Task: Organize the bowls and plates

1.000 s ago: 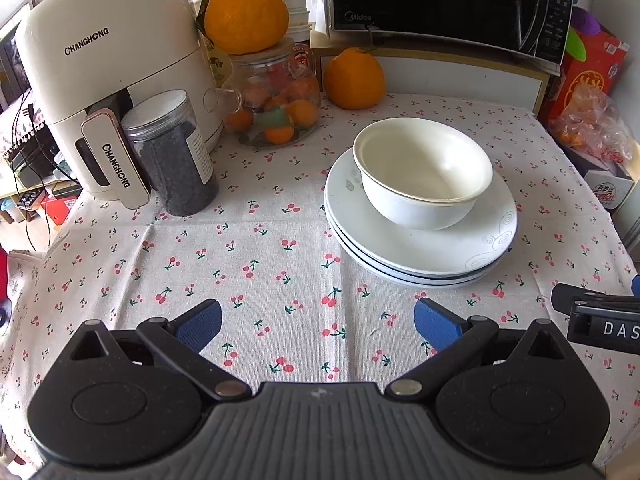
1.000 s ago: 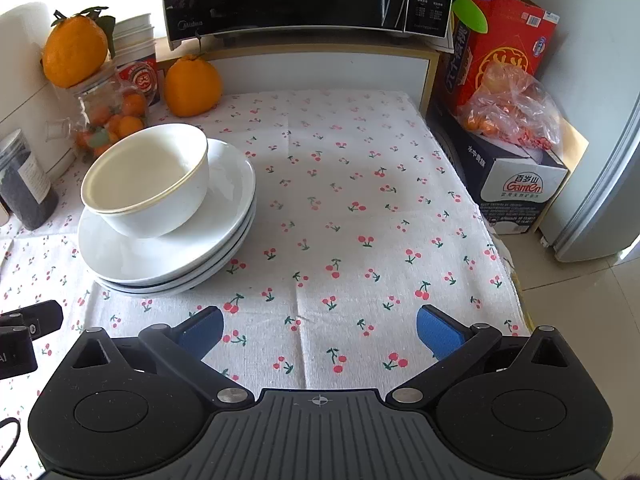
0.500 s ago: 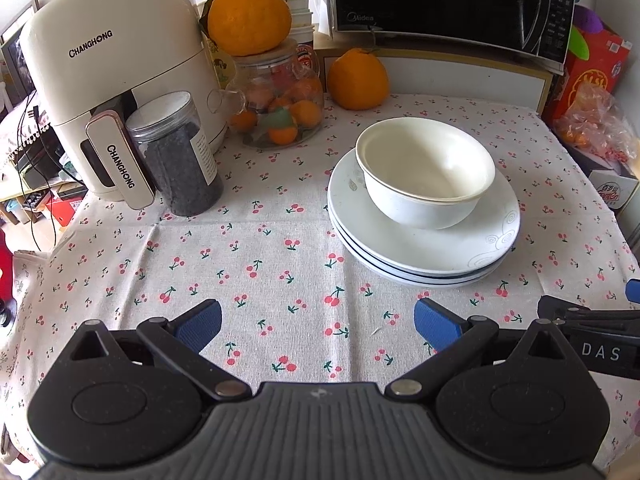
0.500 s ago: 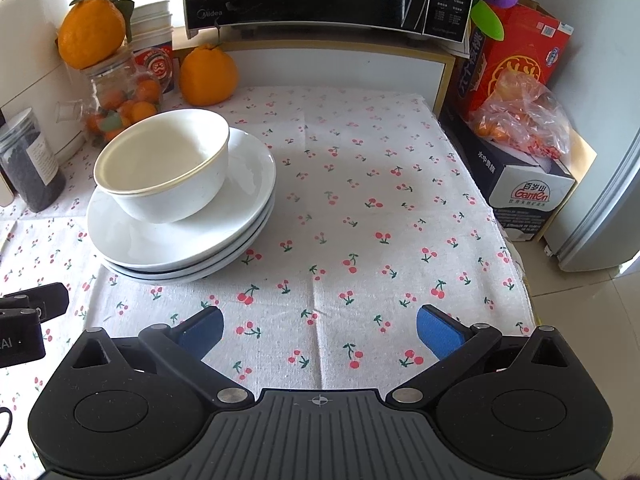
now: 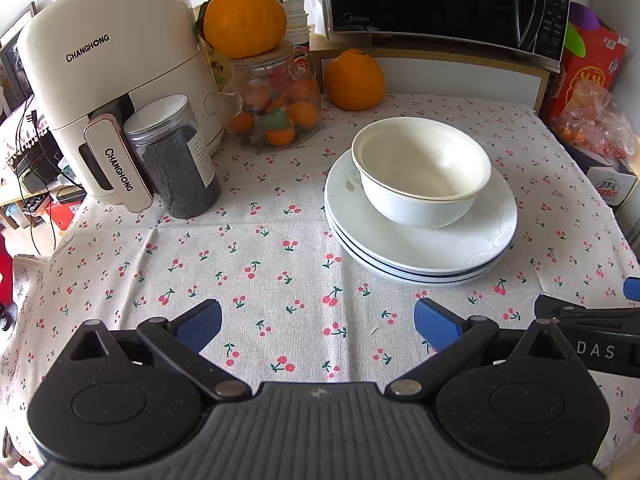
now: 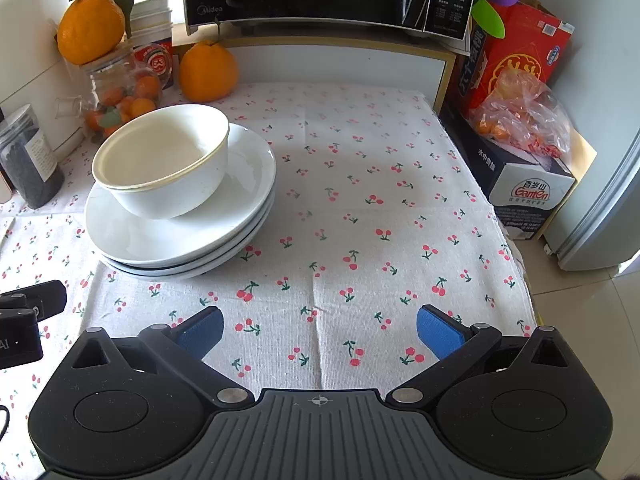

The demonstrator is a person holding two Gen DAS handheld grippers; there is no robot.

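Bowl atop stacked plates (both jaws spread, empty).

I see the cherry-print tablecloth carrying a plate stack, dark jar, glass jar, air fryer and an orange.

We see a white tablecloth printed with small red cherries on green stems. The bowl is cream-white; the stacked plates are white, with faint grey swirls at the near right rim and a dark blue line on a lower edge. Far left, we note a cream air fryer with black lettering. The oranges are orange, the microwave black, the box red. Both gripper bodies are black with blue pads.
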